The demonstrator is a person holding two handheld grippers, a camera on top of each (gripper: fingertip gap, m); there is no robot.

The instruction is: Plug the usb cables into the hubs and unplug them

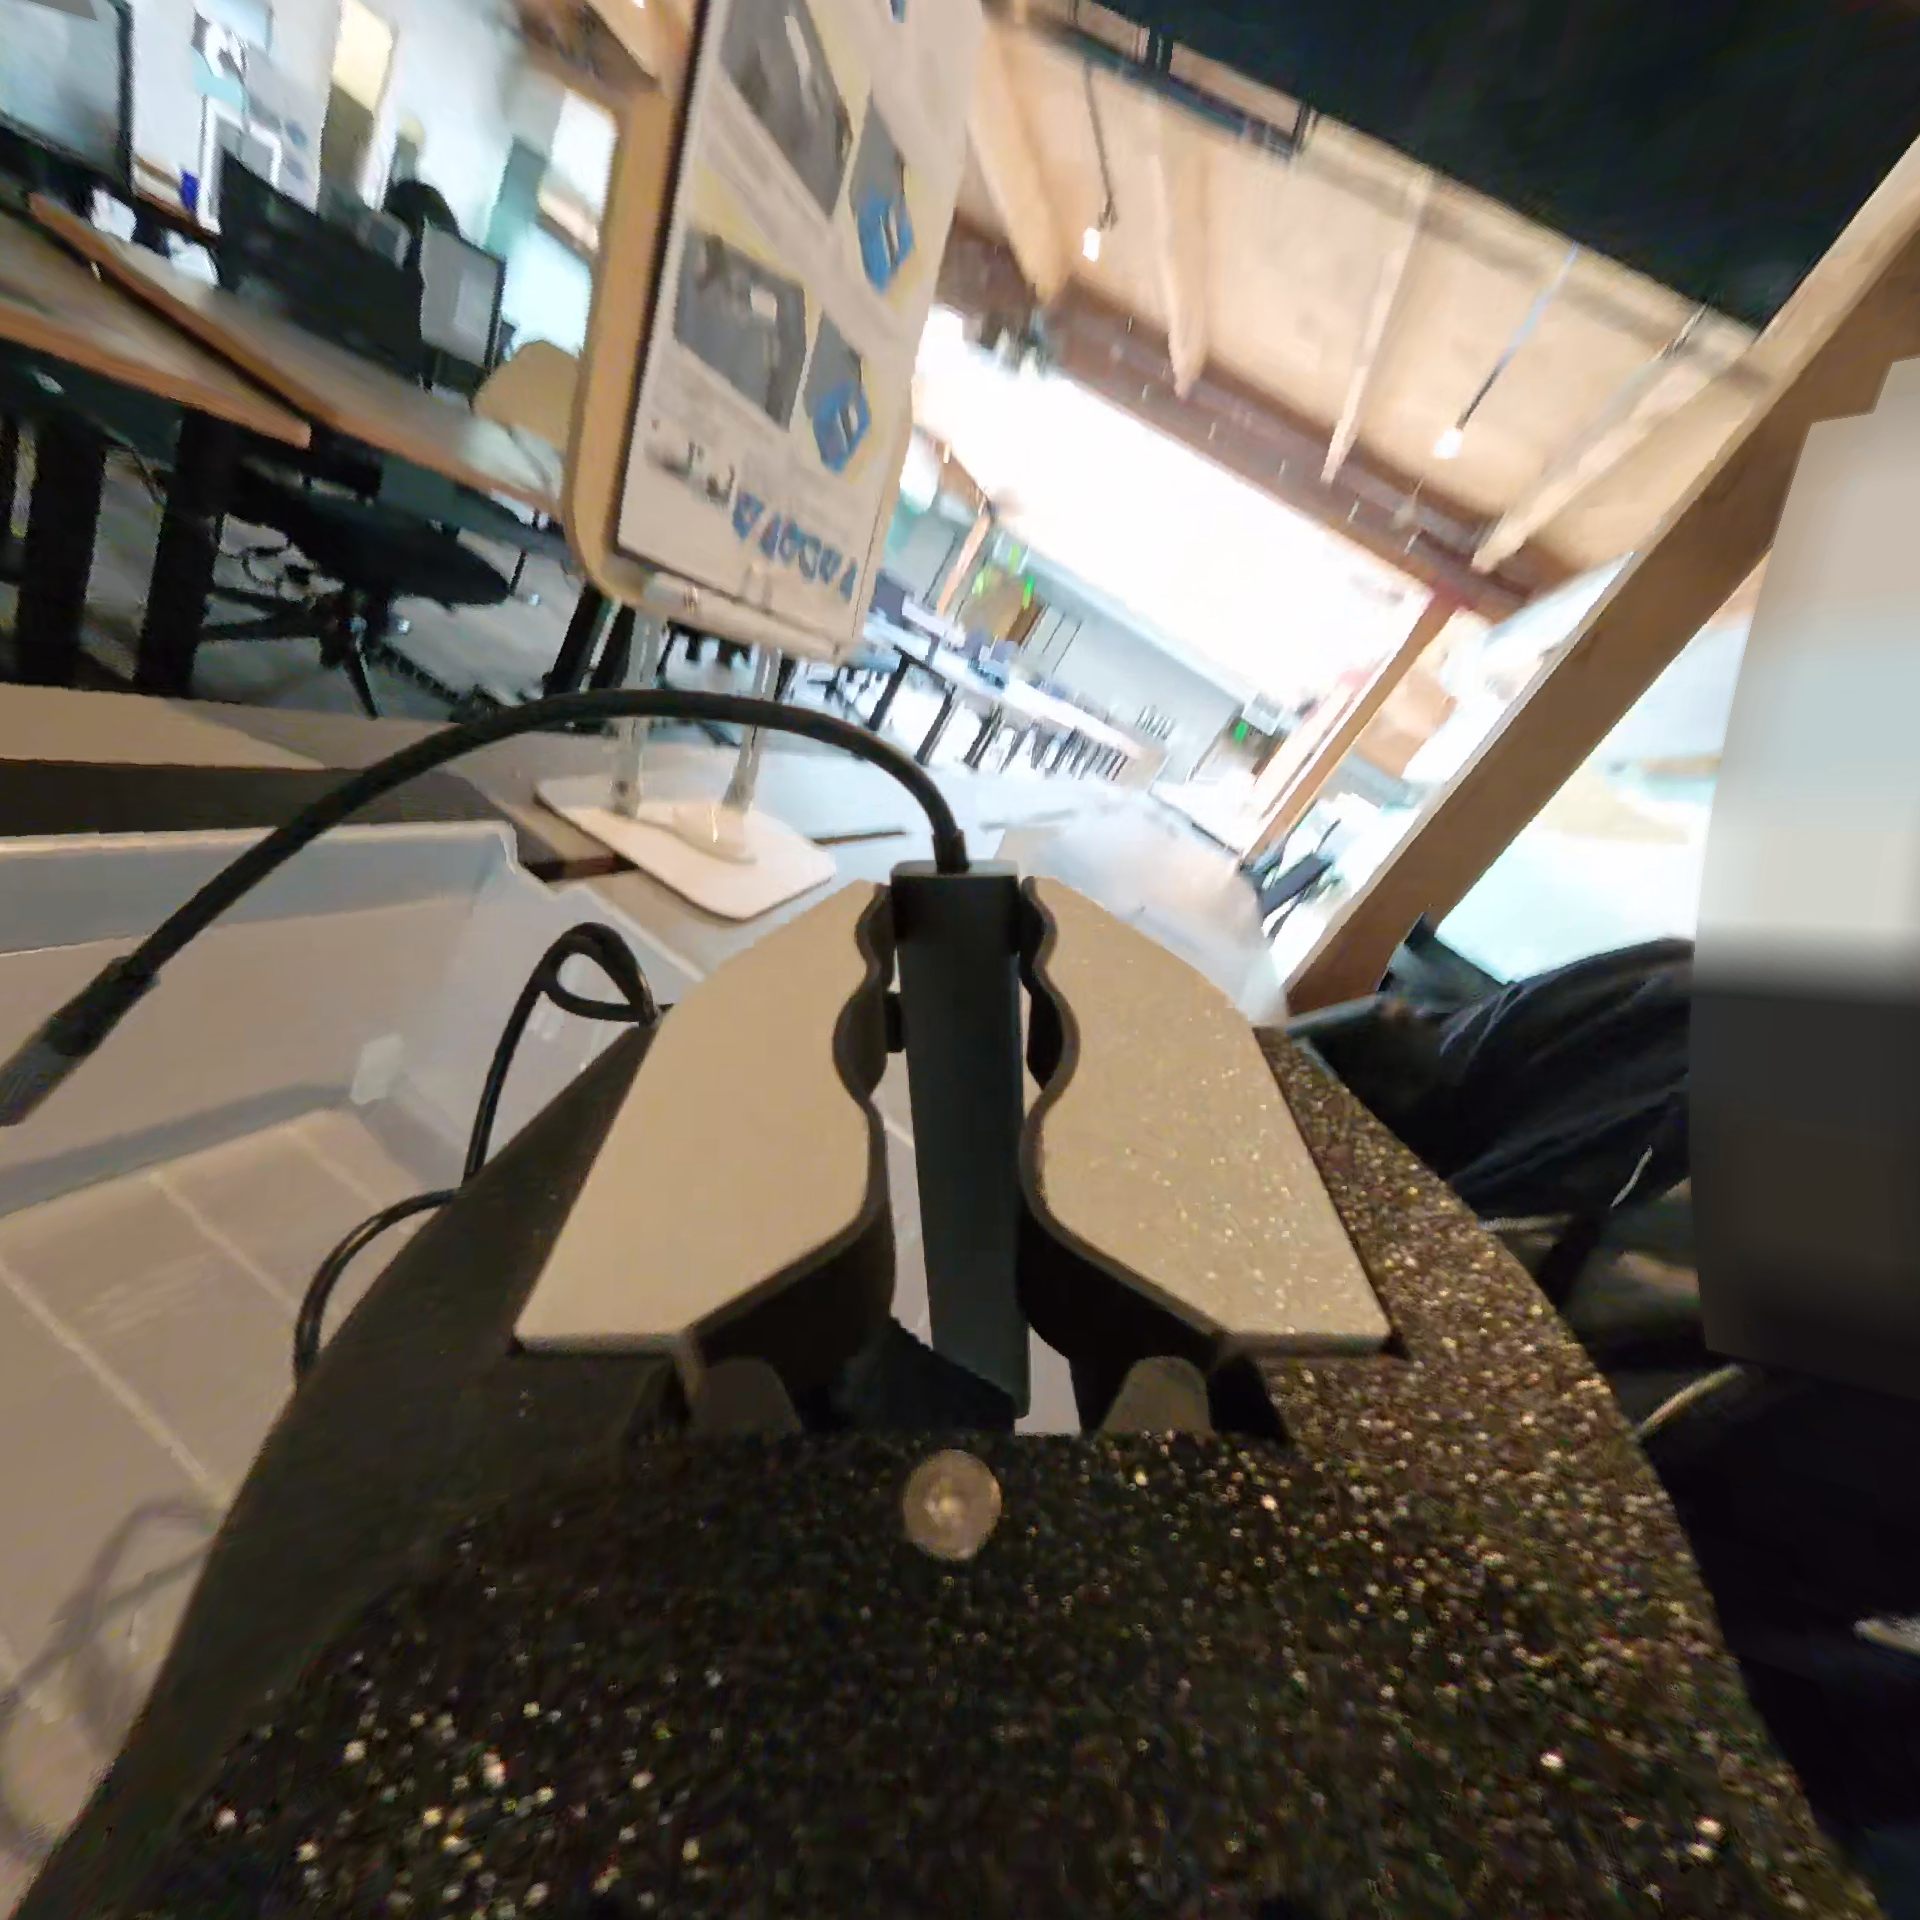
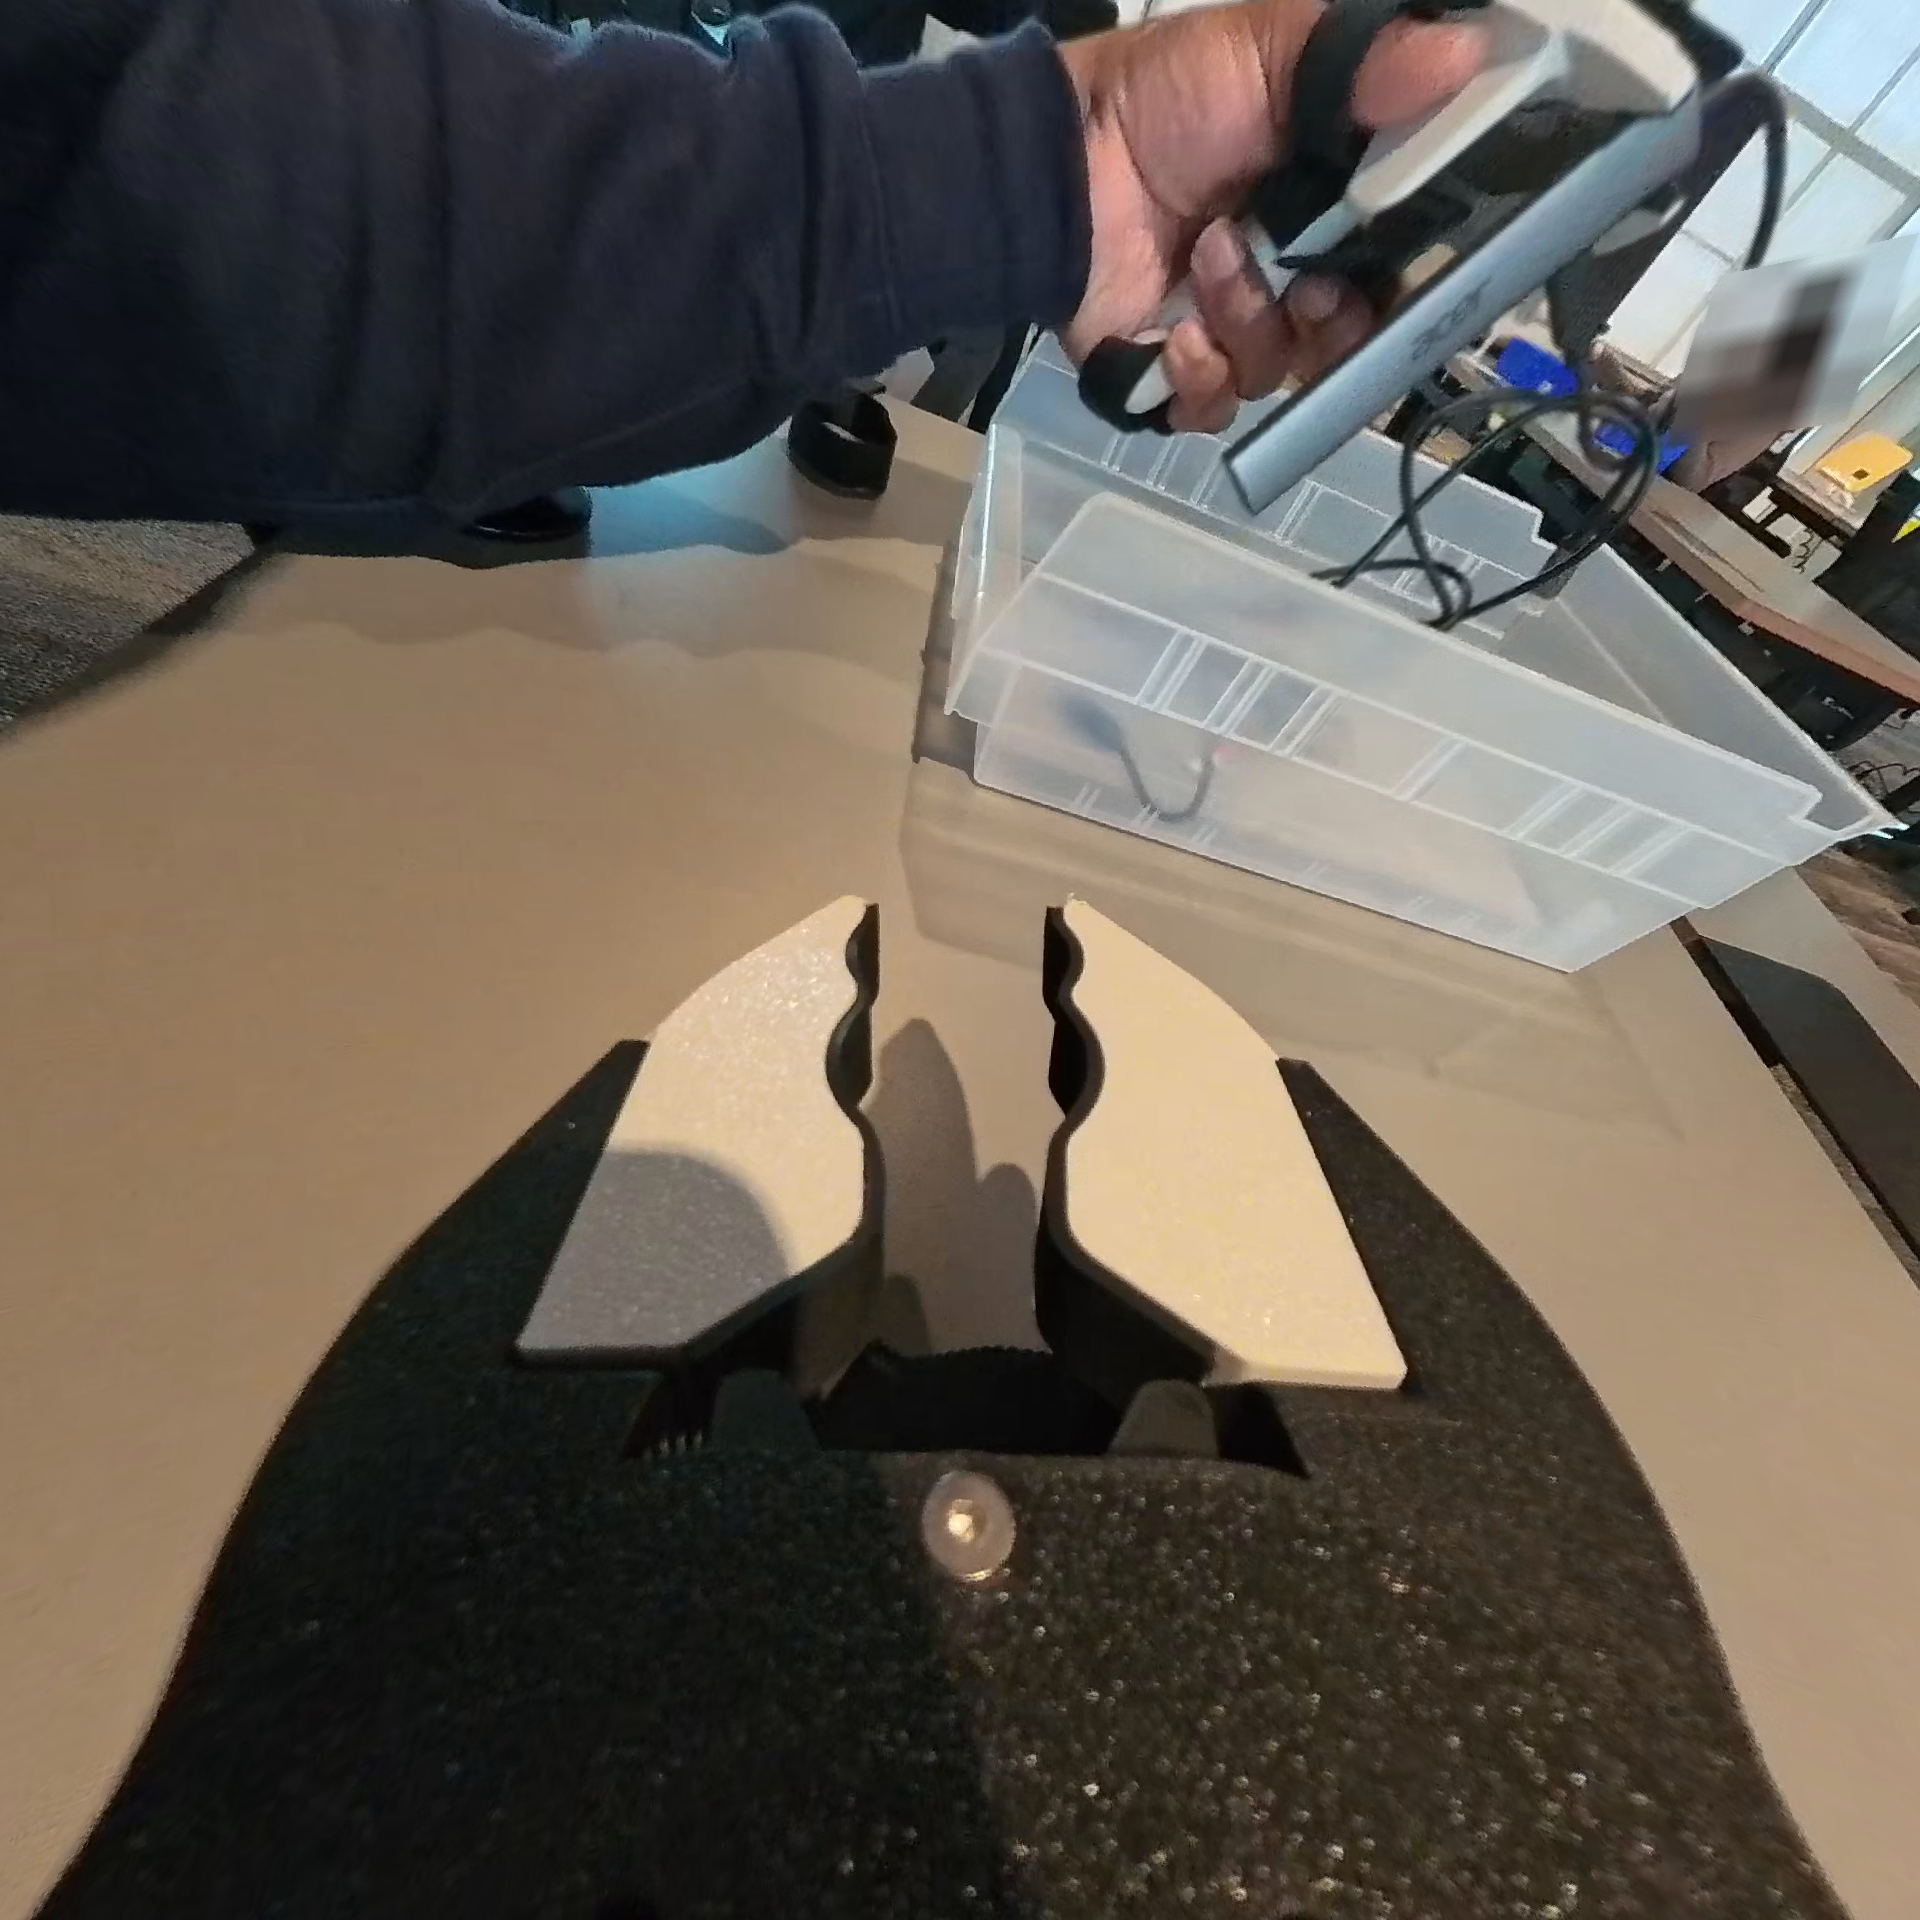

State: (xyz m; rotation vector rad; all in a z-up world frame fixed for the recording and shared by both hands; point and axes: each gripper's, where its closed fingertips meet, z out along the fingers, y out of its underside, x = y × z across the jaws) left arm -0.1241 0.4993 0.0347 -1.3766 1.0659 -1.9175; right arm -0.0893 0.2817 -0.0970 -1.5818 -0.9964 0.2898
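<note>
Left gripper (image 1: pixel 958 904) clamped on dark hub (image 1: pixel 961 1122), lengthwise between the fingers, own cable (image 1: pixel 582 748) arching off its far tip. Right gripper (image 2: pixel 961 925) parted, empty, above bare table (image 2: pixel 416 831), clear bin (image 2: pixel 1403 748) ahead-right. Best done holding hub level, ports exposed.

1. Hub (image 1: pixel 961 1122): dark, matt, smooth casing.
2. Bin (image 2: pixel 1403 769): clear, glossy, ribbed plastic.
3. Worktop (image 2: pixel 468 883): beige, smooth, matt.
4. Sleeve (image 2: pixel 468 229): navy fleecy cloth.
5. Beam (image 1: pixel 1621 644): bare wood.
</note>
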